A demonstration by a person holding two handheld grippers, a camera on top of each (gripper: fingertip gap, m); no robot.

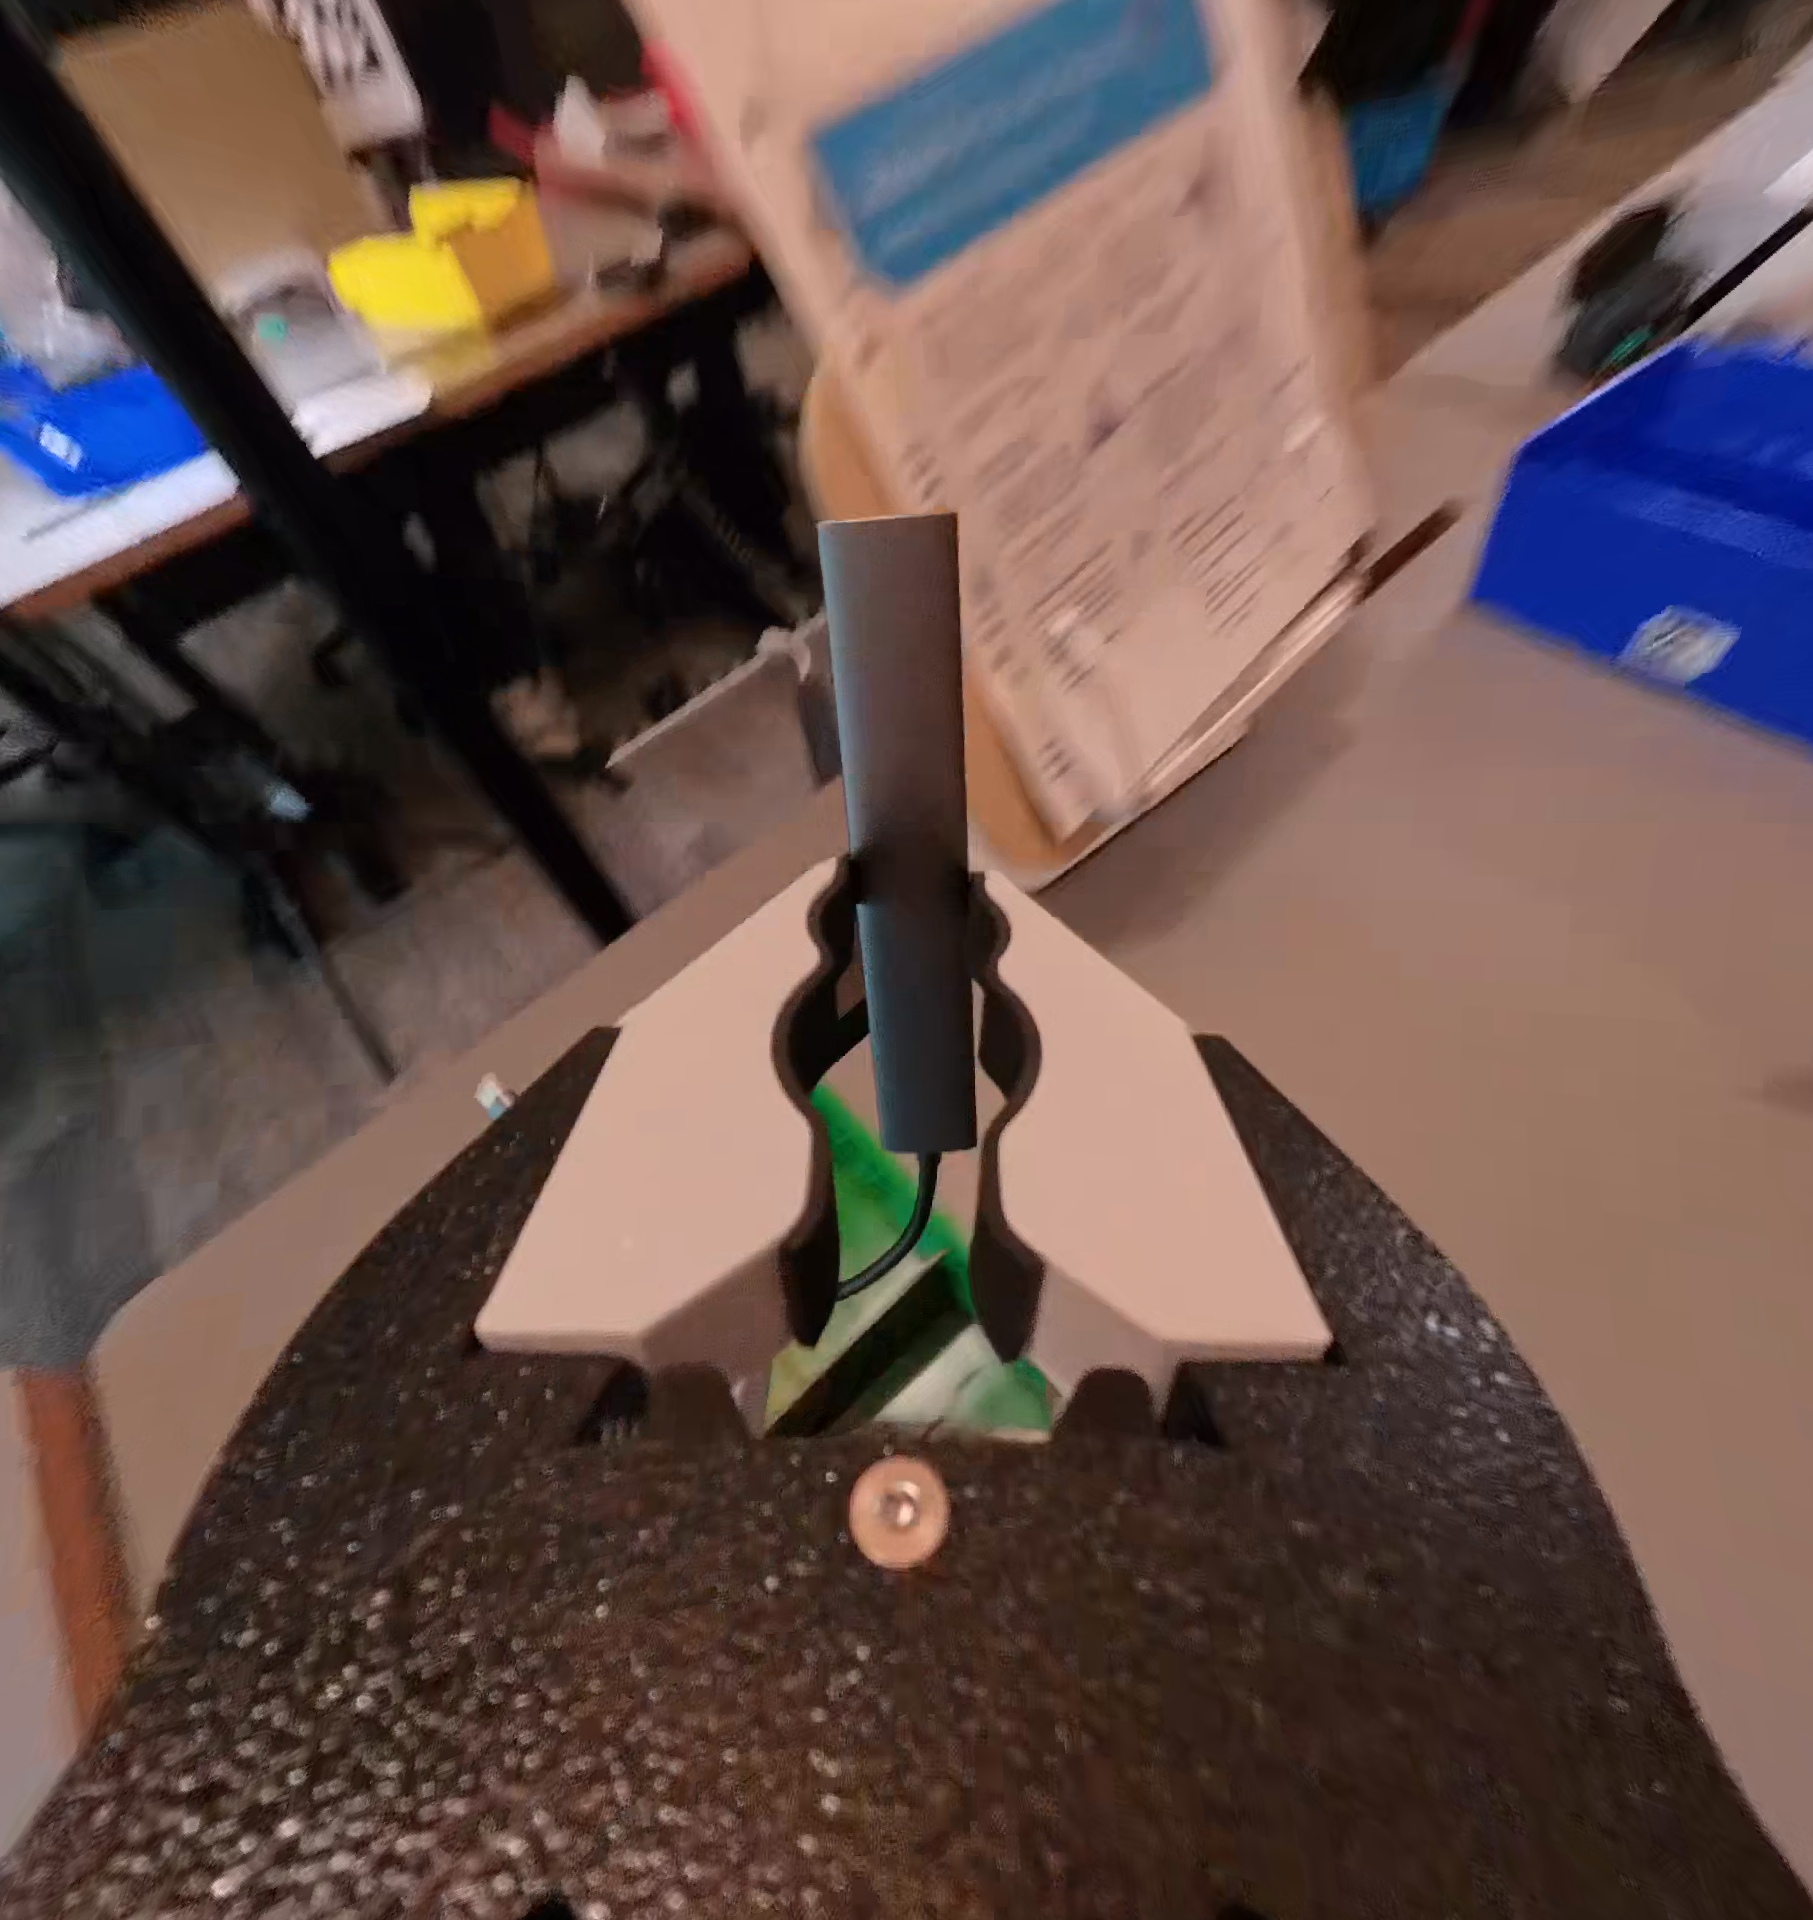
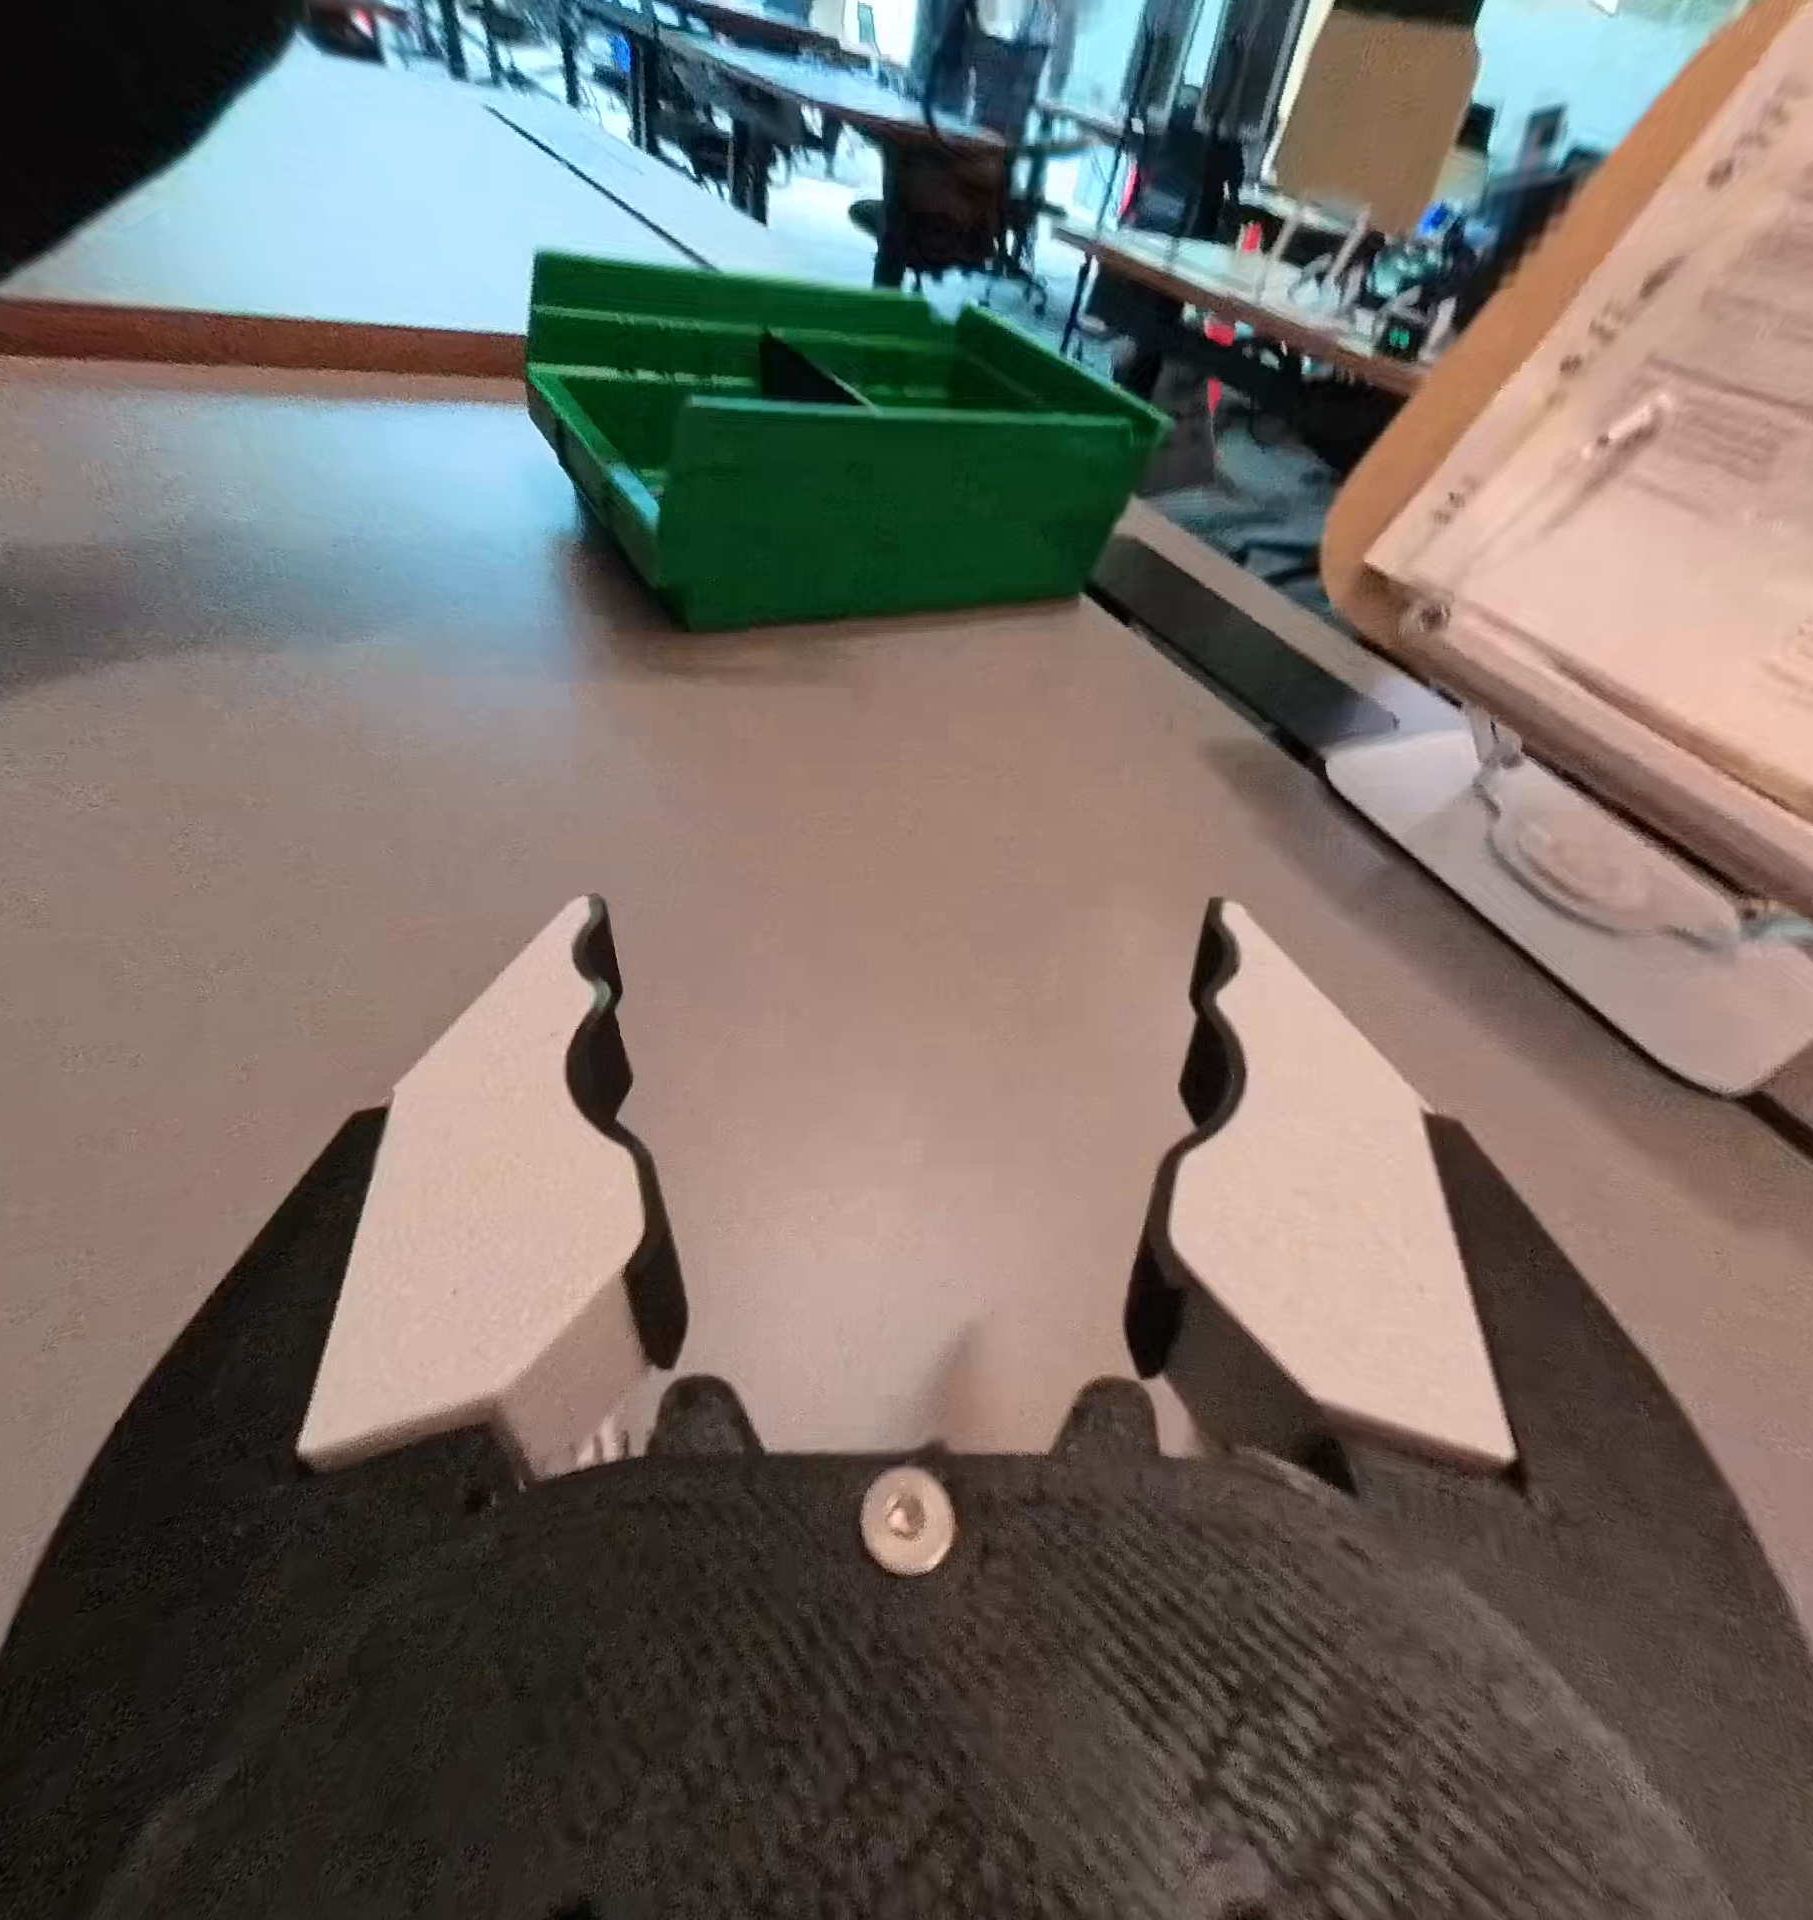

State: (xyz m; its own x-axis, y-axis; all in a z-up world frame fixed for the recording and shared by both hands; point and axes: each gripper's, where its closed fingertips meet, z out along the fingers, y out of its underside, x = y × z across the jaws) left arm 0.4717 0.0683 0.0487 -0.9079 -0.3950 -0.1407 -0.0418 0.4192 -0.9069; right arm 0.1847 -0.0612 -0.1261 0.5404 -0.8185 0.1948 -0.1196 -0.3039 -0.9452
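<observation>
My left gripper (image 1: 907,883) had its fingers clamped on a flat black antenna (image 1: 902,831), pinched near the tips about midway along its length. The antenna stood nearly upright in the left wrist view, its top end clear above the fingertips. A thin black wire (image 1: 897,1242) ran from its lower end down between the fingers. Below that, something green (image 1: 881,1153) showed in the gap; too blurred and too hidden for me to say what it was. The gripper hung over a grey table (image 1: 1401,1039) near its edge.

Beyond the antenna, a clipboard with printed sheets (image 1: 1078,416) leaned tilted at the table's far side, badly motion-blurred. To the right a blue bin (image 1: 1691,520) sat on the table. Off to the left, past the table edge, another bench carried yellow boxes (image 1: 445,255) and a blue tray (image 1: 91,426).

My right gripper (image 2: 907,914) had its fingers spread wide, nothing between them, only bare table (image 2: 881,779) underneath. I noted it low over the surface. Ahead, well apart from the fingertips, a green bin (image 2: 860,499) stood on the table, with a dark divider (image 2: 803,372) inside it; I could not see its contents. At the right edge the clipboard sheets (image 2: 1660,468) leaned over a white bracket (image 2: 1608,914). A dark sleeve (image 2: 81,125) filled the upper left corner. Further benches lay behind, blurred.
</observation>
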